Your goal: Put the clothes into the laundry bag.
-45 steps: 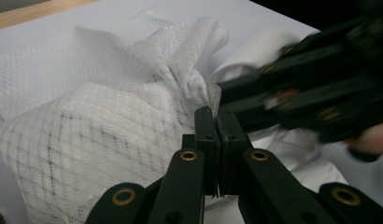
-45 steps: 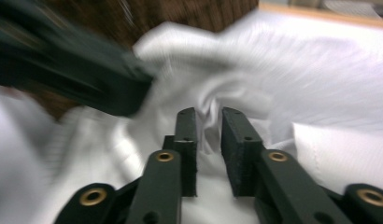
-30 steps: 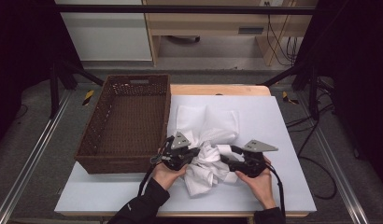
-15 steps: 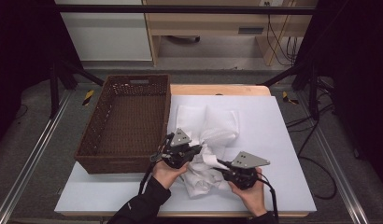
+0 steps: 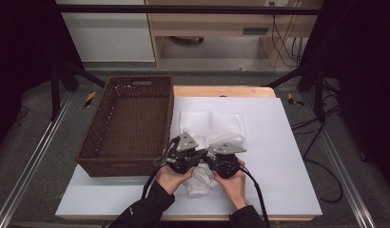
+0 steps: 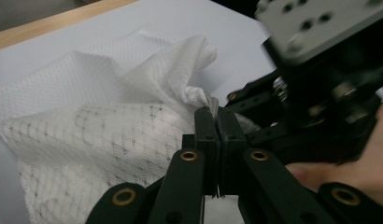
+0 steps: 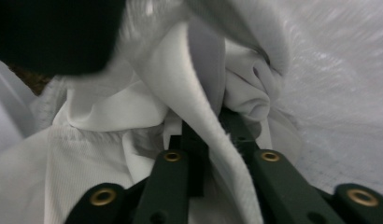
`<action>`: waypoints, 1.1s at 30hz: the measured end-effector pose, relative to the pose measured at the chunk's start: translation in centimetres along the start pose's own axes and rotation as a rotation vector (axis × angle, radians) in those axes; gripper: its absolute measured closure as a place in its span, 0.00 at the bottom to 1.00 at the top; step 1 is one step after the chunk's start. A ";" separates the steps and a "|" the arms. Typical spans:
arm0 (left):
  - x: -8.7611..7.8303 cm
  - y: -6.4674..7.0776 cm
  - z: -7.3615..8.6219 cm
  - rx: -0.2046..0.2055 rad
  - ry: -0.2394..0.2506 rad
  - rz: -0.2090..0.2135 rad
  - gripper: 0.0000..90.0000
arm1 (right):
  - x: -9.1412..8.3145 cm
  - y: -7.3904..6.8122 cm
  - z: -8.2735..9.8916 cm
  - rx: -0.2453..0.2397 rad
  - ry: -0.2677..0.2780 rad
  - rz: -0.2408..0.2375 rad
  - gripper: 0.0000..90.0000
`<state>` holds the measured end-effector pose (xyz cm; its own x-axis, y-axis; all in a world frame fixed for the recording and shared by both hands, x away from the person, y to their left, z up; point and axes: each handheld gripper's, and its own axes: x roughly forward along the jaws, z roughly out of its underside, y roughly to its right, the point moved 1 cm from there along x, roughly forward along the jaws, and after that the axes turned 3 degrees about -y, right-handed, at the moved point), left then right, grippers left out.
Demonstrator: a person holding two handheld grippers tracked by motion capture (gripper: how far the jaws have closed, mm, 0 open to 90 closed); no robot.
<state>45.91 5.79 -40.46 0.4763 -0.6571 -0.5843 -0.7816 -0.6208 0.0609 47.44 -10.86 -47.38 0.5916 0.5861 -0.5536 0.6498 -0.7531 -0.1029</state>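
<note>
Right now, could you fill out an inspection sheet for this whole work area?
Surface: white board on a wooden table.
Job's things: crumpled white cloth near the front edge; folded white cloth lying flat behind it.
Clutter: brown wicker basket, nothing seen inside.
Grippers: left gripper shut on a corner of the crumpled cloth; right gripper has just closed, a fold of that cloth pinched between its jaws. They sit close together.
Cables: one black cable trails from each gripper towards the person; more hang at the back right.
Surroundings: grey floor, metal rails, pale cabinets behind.
</note>
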 end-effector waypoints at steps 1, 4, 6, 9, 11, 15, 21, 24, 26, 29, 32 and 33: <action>0.1 -0.1 0.3 0.005 0.001 -0.015 0.99 | -0.2 0.0 0.0 -0.012 0.010 -0.002 0.83; 0.4 -0.8 0.7 -0.013 0.003 -0.021 0.99 | -1.7 0.0 0.1 -0.048 0.051 -0.009 0.56; 0.5 -1.0 0.7 -0.018 0.006 -0.025 0.99 | -3.4 0.1 0.4 -0.085 0.084 0.010 0.43; 0.7 -1.1 0.6 -0.017 0.005 -0.030 0.99 | -5.9 0.4 1.2 -0.086 0.130 0.014 0.40; 0.9 -1.1 0.5 -0.013 0.006 -0.037 0.99 | -6.5 0.6 1.9 -0.080 0.111 0.000 0.53; 1.0 -0.9 0.3 -0.003 0.005 -0.045 0.99 | -5.2 1.1 2.9 -0.062 0.043 0.000 0.90; -0.6 -0.5 -0.5 0.003 0.034 -0.042 0.99 | -6.6 -0.2 2.0 -0.084 0.120 -0.062 0.98; -1.7 0.5 -1.3 0.037 0.055 -0.039 0.99 | -6.6 -1.9 0.8 -0.118 0.121 -0.093 0.98; -2.0 1.0 -1.6 0.061 0.059 -0.041 0.99 | -6.0 -2.7 0.0 -0.137 0.117 -0.101 0.98; -2.0 1.1 -1.4 0.062 0.049 -0.042 0.99 | -4.2 -2.9 -0.9 -0.133 0.092 -0.055 0.98; -1.5 0.1 -0.3 0.022 0.032 -0.028 0.99 | -2.0 -1.6 -1.0 -0.084 0.078 0.031 0.97; -1.3 -0.1 -0.1 0.010 0.029 -0.021 0.99 | -1.0 -0.7 -0.8 -0.036 0.086 0.034 0.96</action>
<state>45.42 6.69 -39.65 0.5045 -0.6560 -0.5613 -0.7752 -0.6305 0.0400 46.77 -10.73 -46.11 0.6517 0.5847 -0.4832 0.6442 -0.7629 -0.0544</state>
